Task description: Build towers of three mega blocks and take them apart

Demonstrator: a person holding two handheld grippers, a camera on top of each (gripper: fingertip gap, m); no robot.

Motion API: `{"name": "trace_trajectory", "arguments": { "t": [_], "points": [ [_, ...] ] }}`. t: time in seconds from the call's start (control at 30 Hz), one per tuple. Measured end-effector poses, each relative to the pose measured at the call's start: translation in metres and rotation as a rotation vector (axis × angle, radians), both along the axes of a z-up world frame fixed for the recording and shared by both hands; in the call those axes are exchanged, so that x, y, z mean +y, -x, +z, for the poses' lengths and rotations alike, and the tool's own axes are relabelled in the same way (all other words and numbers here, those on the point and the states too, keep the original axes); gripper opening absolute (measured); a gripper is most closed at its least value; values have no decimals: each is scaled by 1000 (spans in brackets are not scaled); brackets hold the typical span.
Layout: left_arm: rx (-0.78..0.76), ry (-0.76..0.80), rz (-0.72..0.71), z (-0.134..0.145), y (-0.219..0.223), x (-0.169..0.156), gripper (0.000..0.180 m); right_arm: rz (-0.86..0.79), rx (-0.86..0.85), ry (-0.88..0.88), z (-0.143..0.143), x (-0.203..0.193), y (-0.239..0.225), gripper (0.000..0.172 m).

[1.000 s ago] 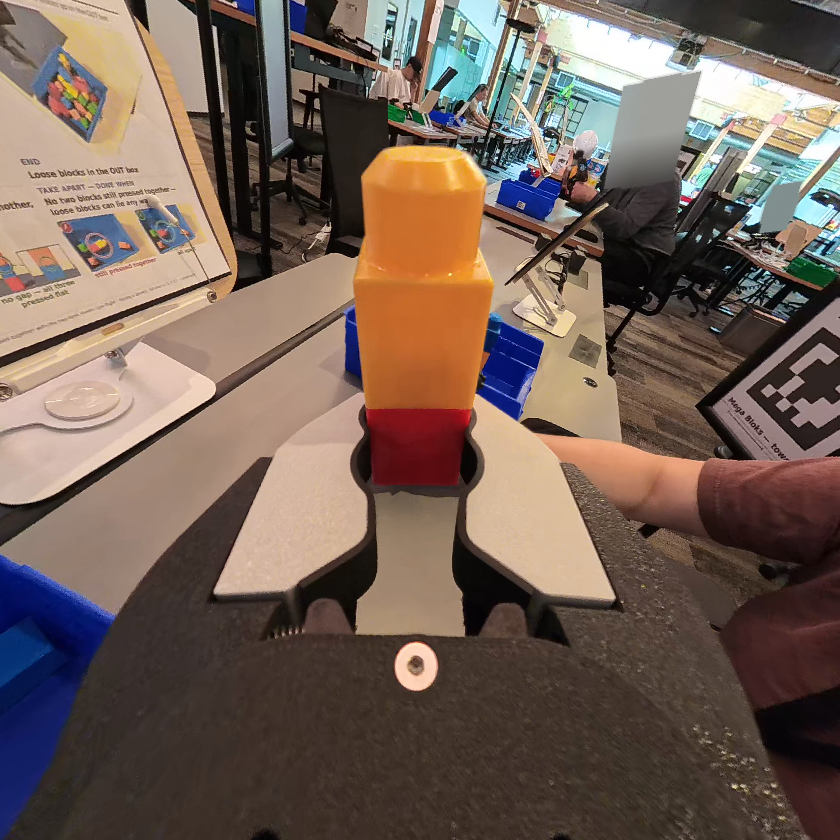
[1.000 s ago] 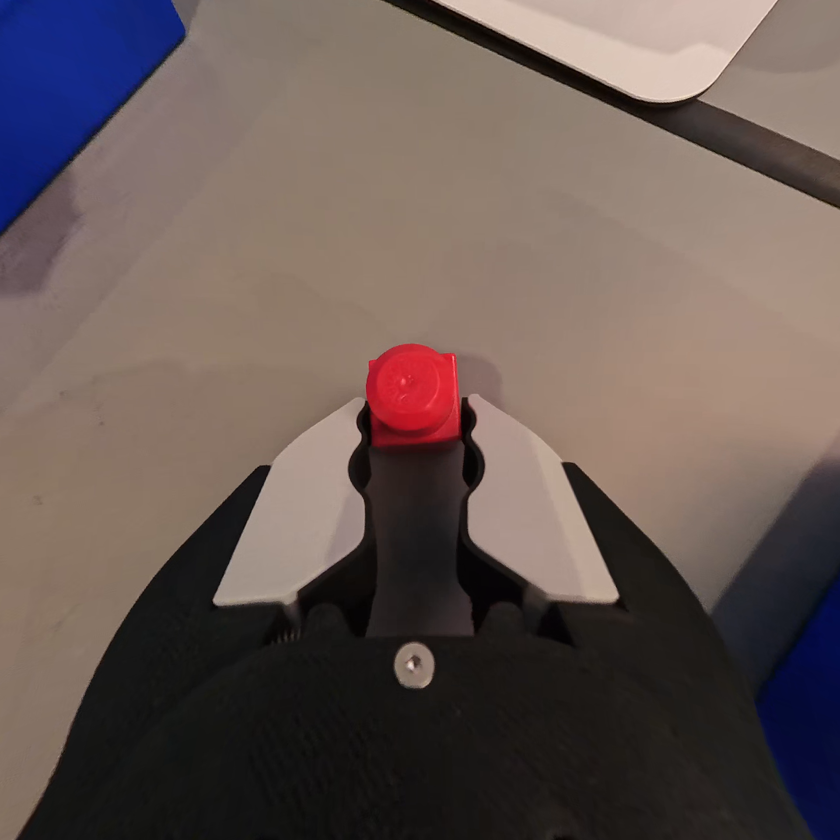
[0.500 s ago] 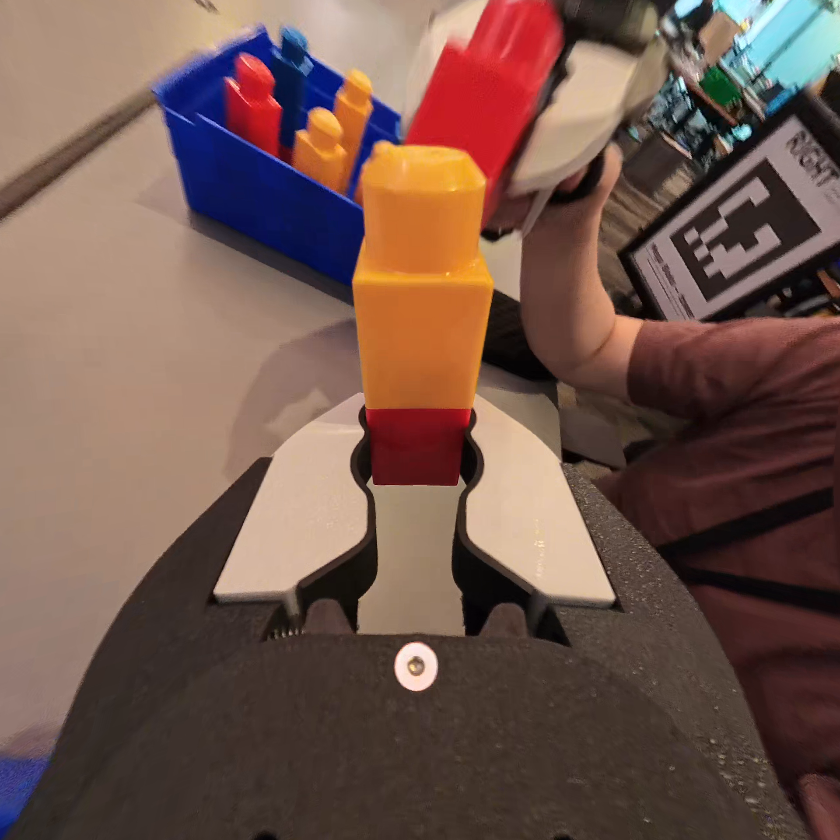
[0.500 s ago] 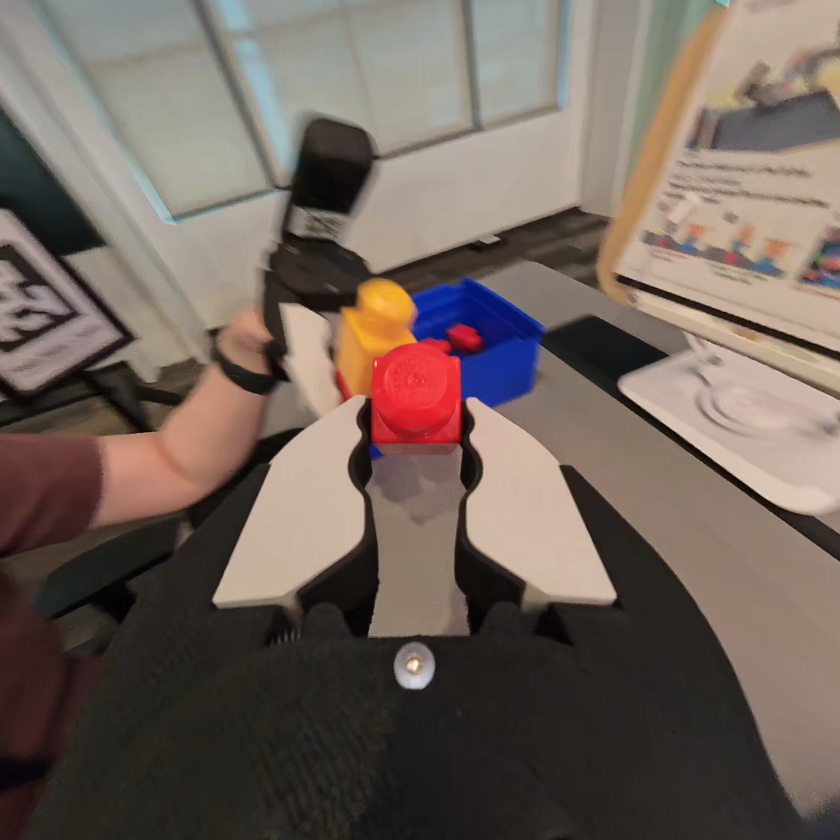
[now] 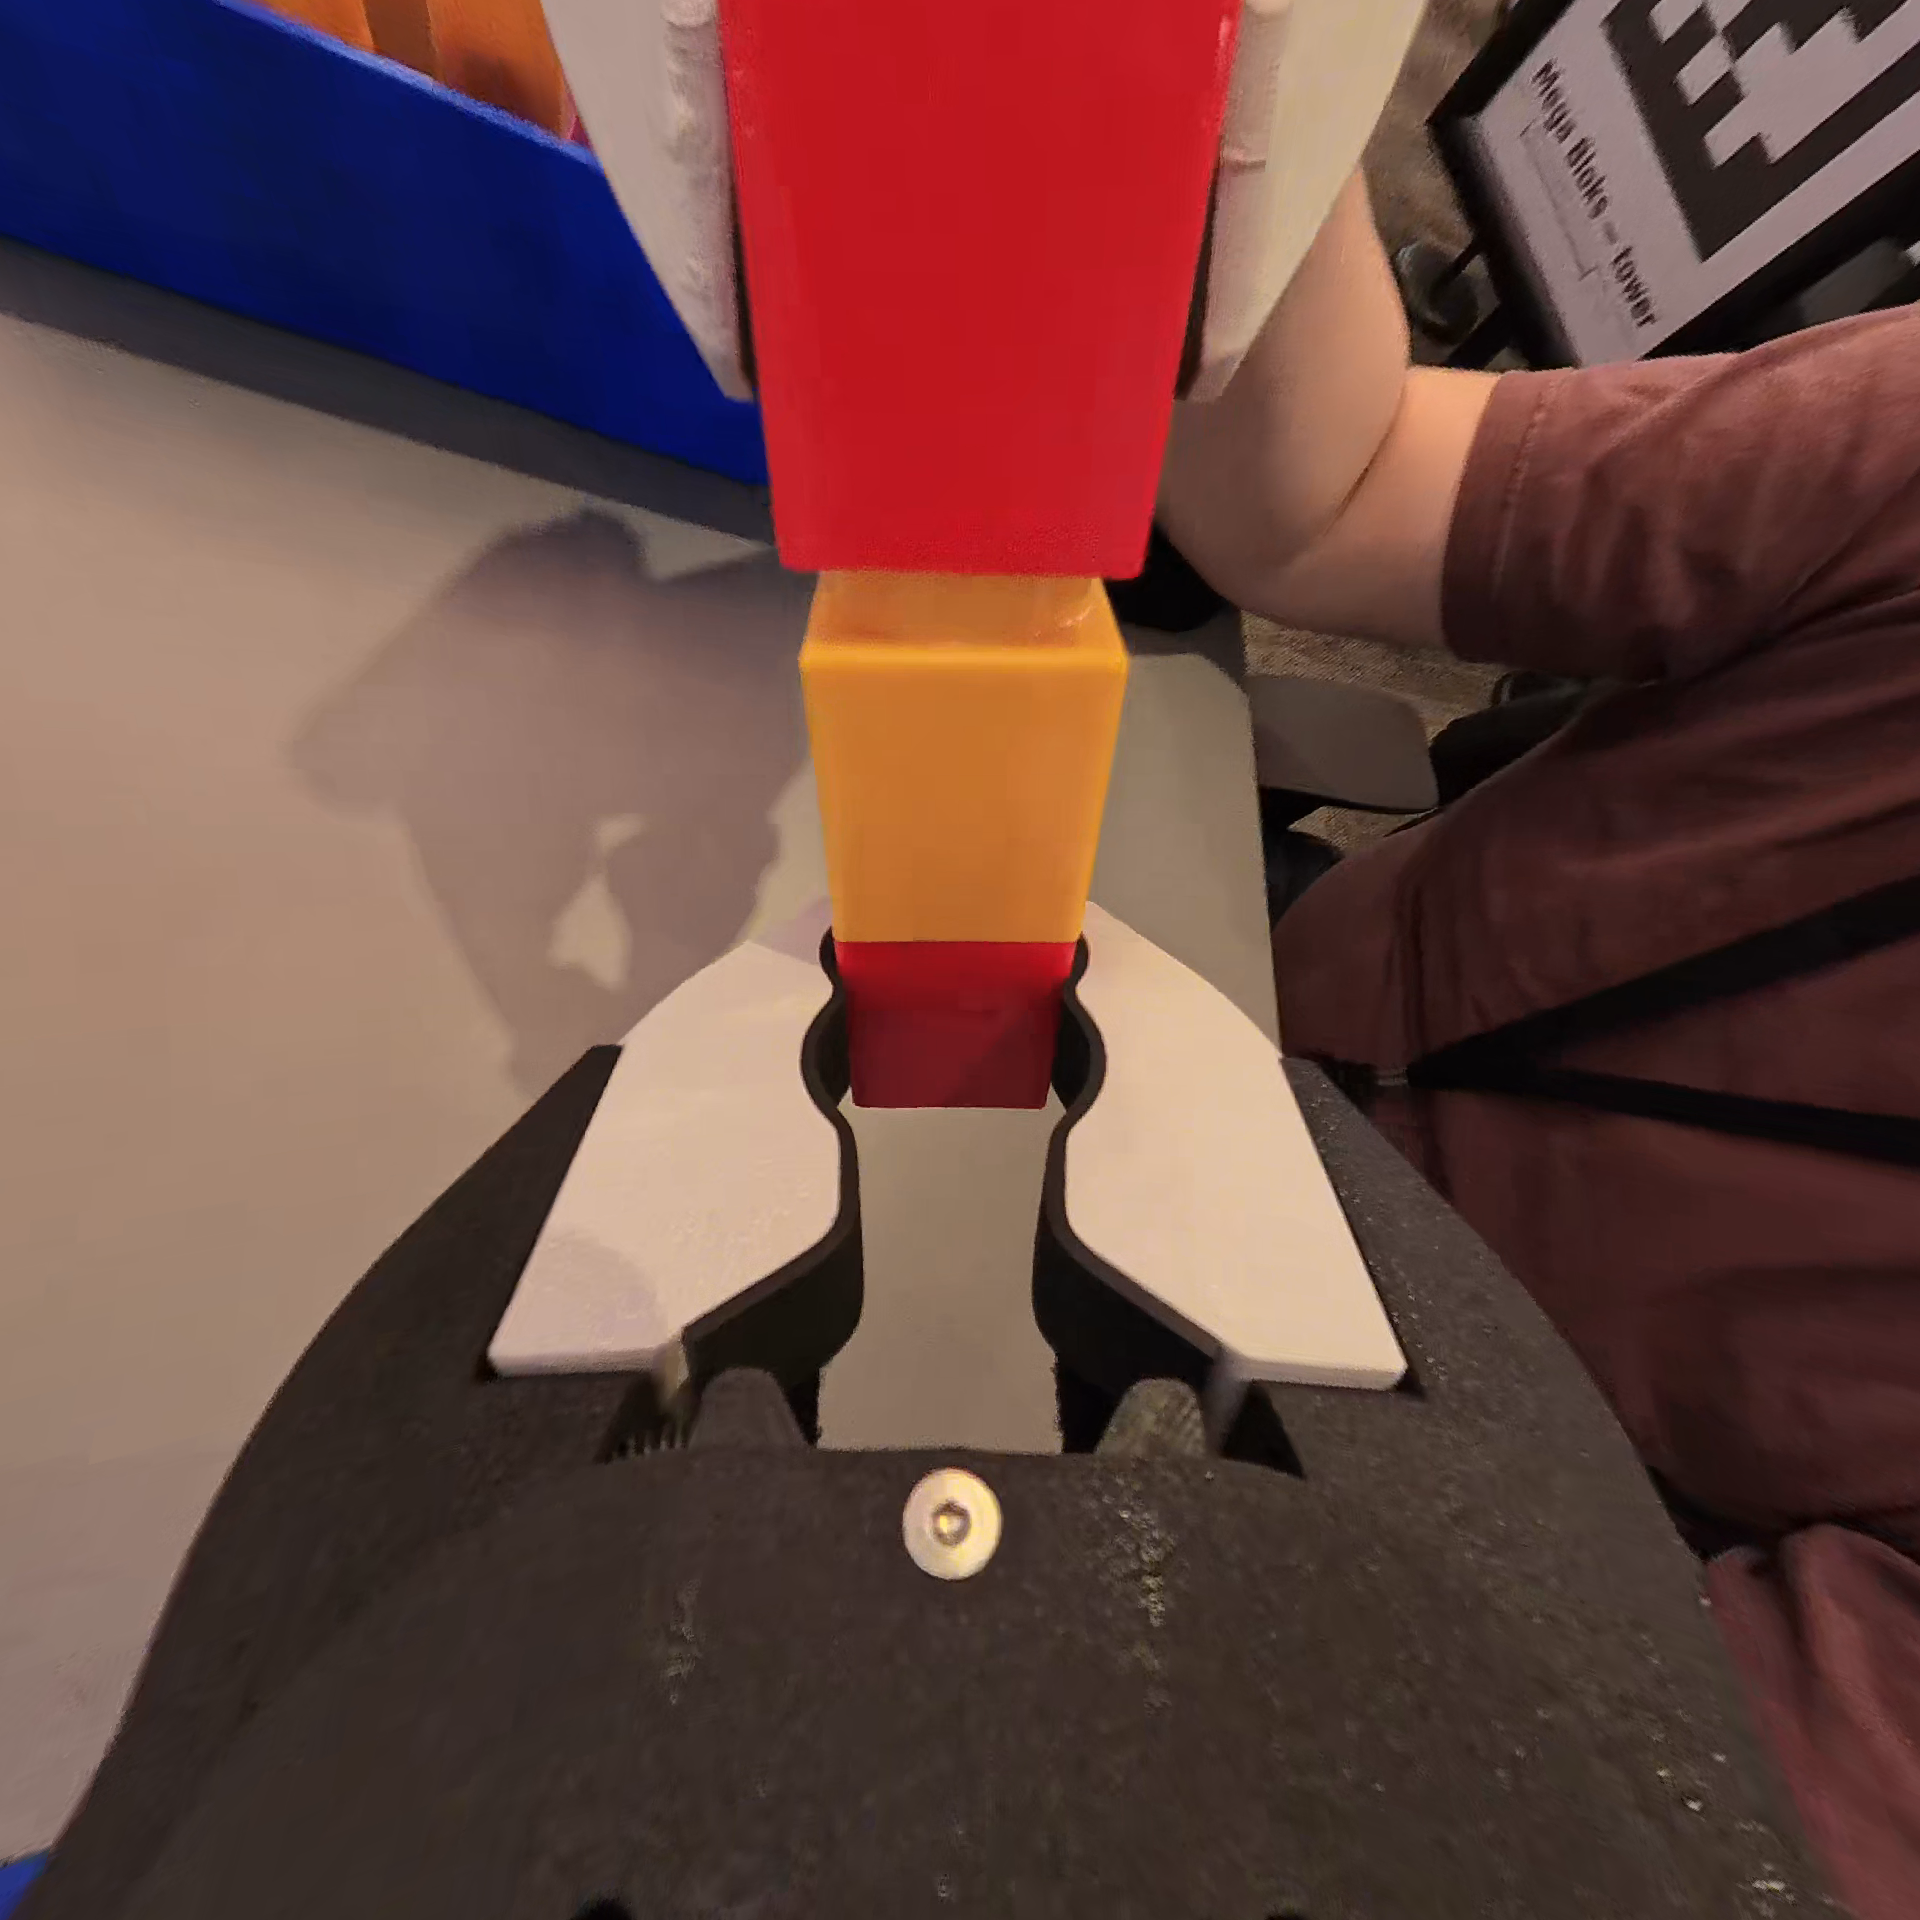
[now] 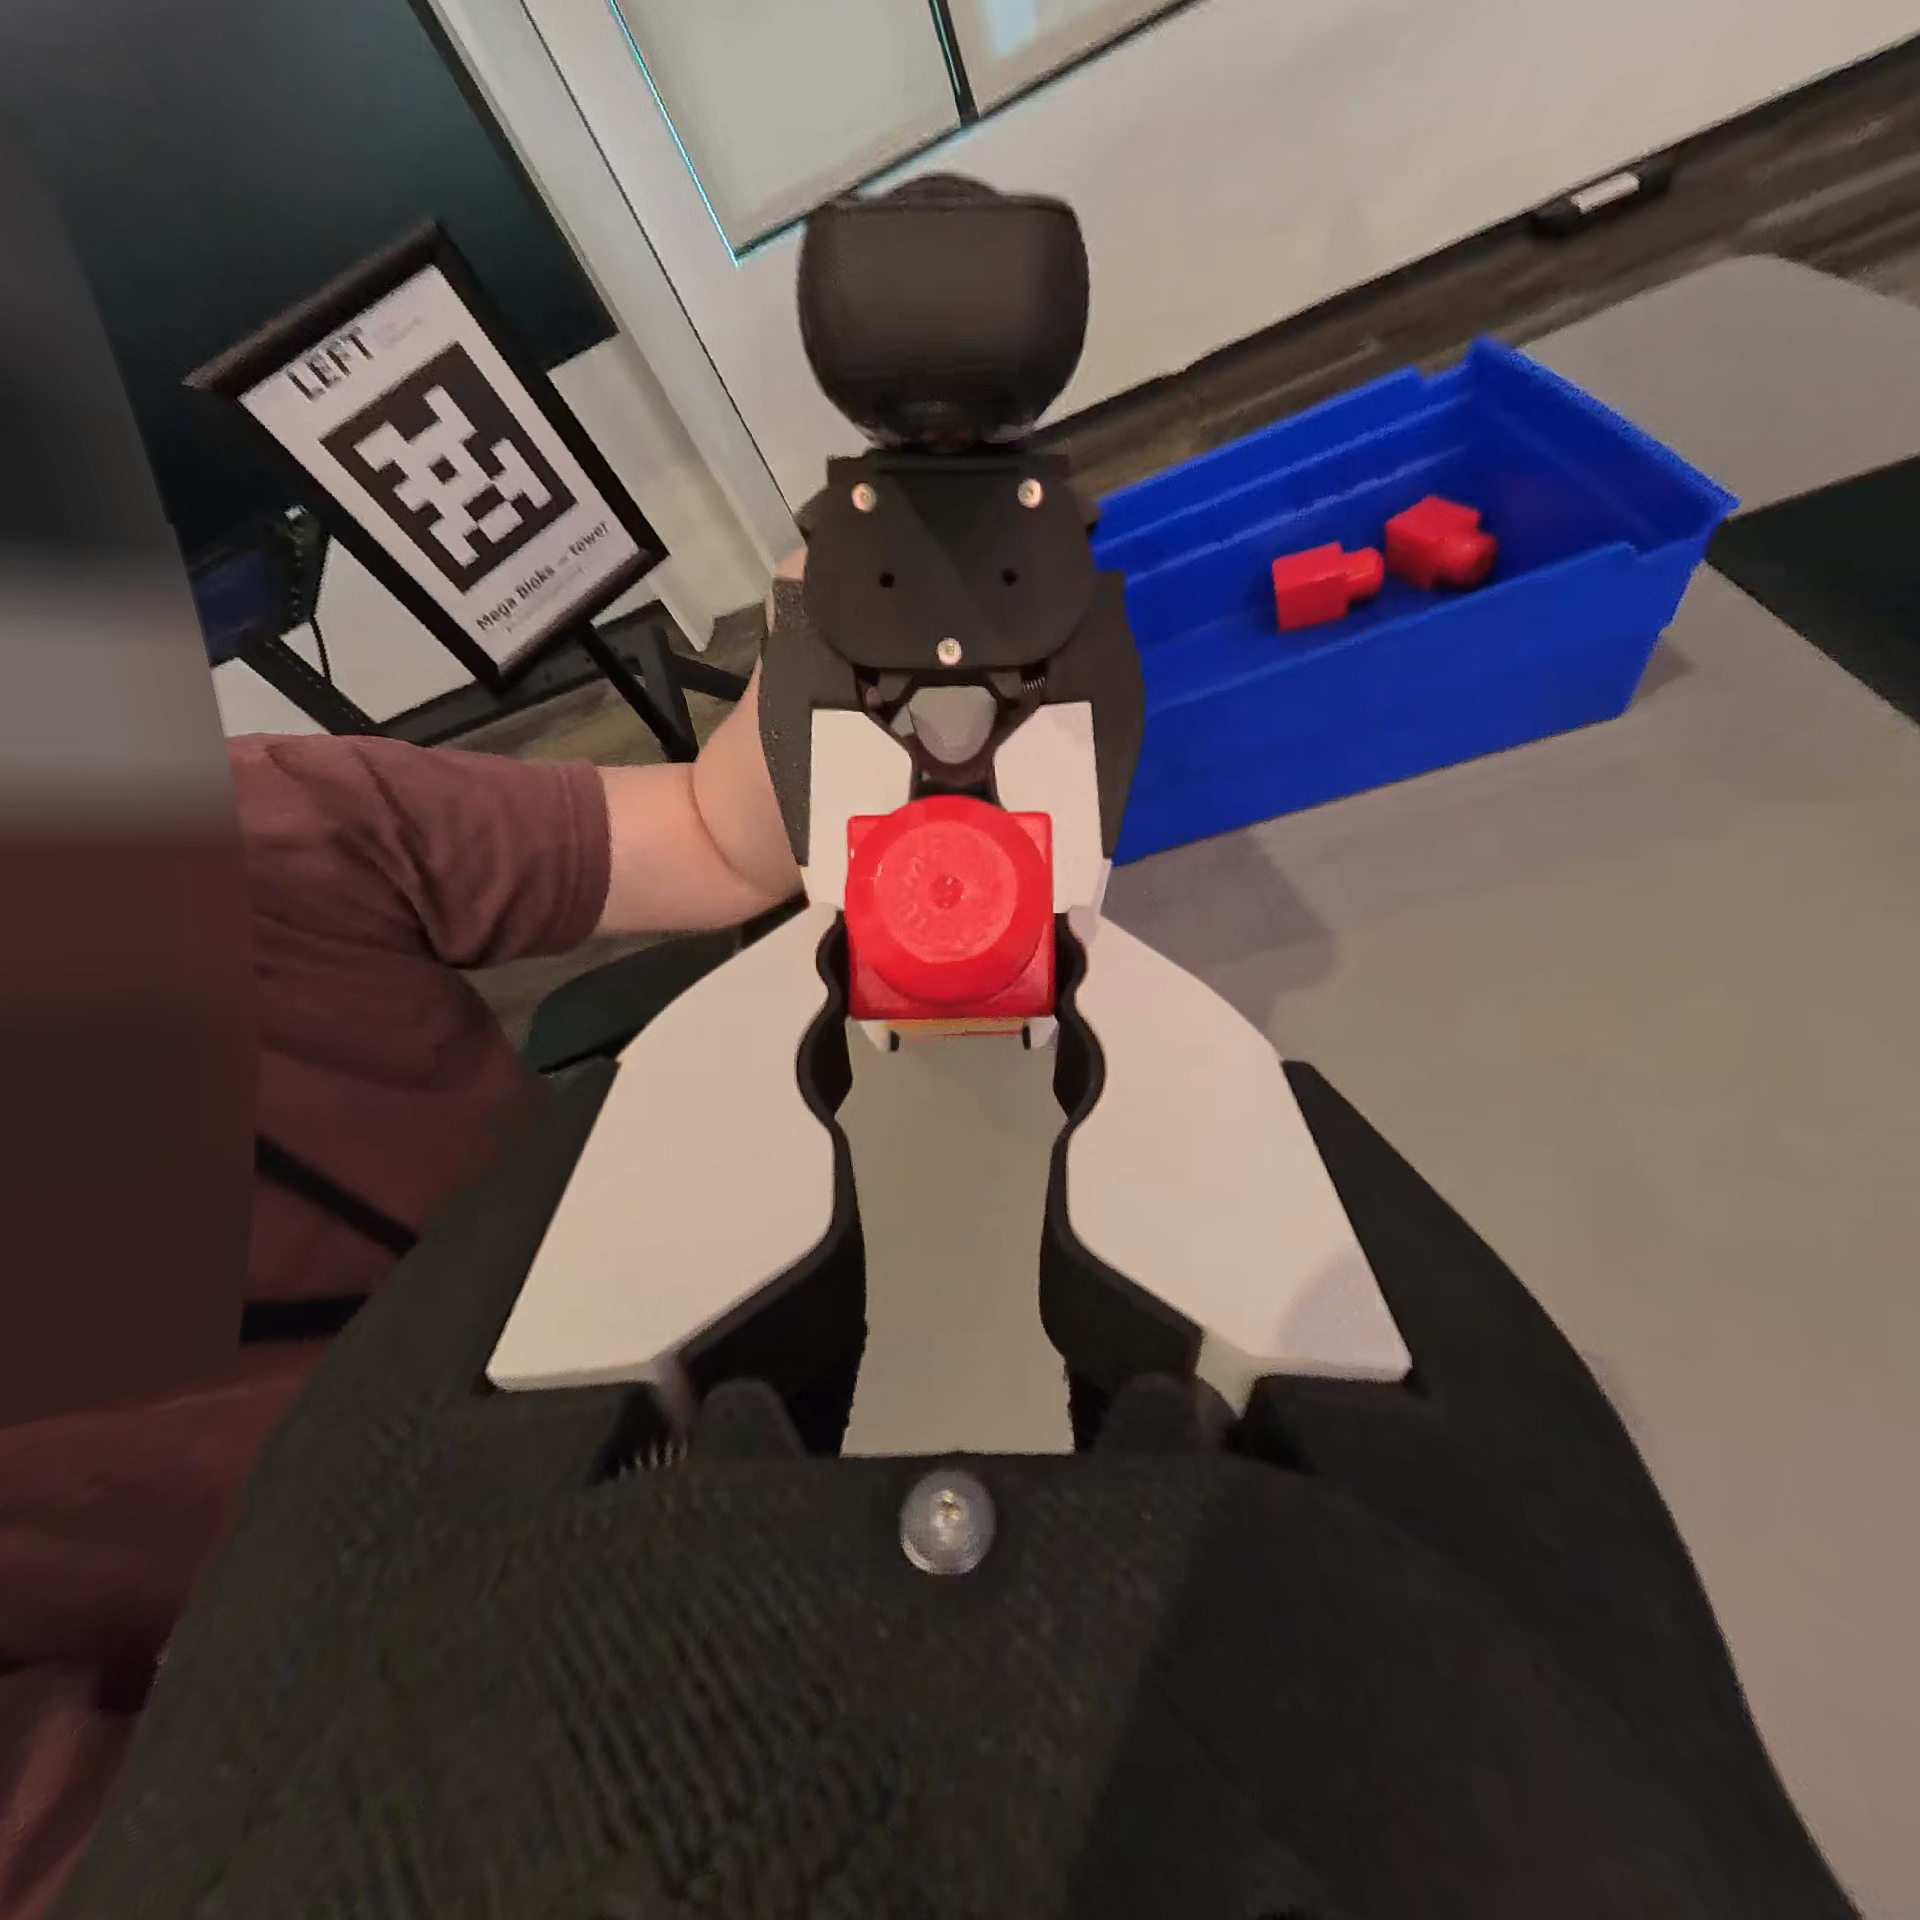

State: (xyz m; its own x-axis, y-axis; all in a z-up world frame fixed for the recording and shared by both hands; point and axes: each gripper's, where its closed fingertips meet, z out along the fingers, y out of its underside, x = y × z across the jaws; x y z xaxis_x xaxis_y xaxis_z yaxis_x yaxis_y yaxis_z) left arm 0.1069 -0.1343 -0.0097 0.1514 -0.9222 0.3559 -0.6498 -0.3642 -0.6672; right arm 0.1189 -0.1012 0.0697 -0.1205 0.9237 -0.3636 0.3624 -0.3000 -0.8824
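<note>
My left gripper (image 5: 951, 1023) is shut on the red bottom block (image 5: 948, 1029) of a stack, with an orange block (image 5: 961, 779) pressed onto it. My right gripper (image 6: 948, 971) is shut on a second red block (image 6: 945, 909), which also shows in the left wrist view (image 5: 966, 281) between the right gripper's white fingers (image 5: 665, 177). That red block sits over the orange block's top stud; a narrow strip of orange shows between them. In the right wrist view the left gripper (image 6: 951, 623) faces me just behind the red block.
A blue bin (image 6: 1455, 623) with two loose red blocks (image 6: 1382, 566) stands on the grey table (image 6: 1558, 1039) to the right. Another blue bin (image 5: 343, 208) holds orange blocks. A person's arm (image 5: 1320, 488) and dark red sleeve are at the right. A framed sign (image 6: 447, 468) stands behind. The tips of one gripper are about 9 cm away from the tips of the other.
My right gripper lifted its red block off the table and swung it over the left gripper's stack, onto the orange block's stud. The left gripper tilted down toward the table, keeping its hold.
</note>
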Motion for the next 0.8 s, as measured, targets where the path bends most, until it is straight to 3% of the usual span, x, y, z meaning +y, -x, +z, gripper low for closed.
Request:
{"name": "trace_trajectory", "arguments": {
  "t": [0.23, 0.43, 0.53, 0.6, 0.8],
  "points": [
    [124, -27, -67, -16, 10, -10, 35, 63, -142, -86, -23, -15, 3, 37],
    [-102, -55, 37, 23, 1, 7, 35, -56, 223, -29, 30, 4, 17, 37],
    [-210, -78, 88, 41, -3, 15, 35, -149, 368, -11, 48, 15, 23, 46],
    [-259, -61, 108, 48, -5, 17, 35, -170, 436, 26, 56, 17, 24, 43],
    [-226, -25, 94, 42, -5, 13, 35, -143, 403, 32, 50, 14, 24, 36]
  ]
}}
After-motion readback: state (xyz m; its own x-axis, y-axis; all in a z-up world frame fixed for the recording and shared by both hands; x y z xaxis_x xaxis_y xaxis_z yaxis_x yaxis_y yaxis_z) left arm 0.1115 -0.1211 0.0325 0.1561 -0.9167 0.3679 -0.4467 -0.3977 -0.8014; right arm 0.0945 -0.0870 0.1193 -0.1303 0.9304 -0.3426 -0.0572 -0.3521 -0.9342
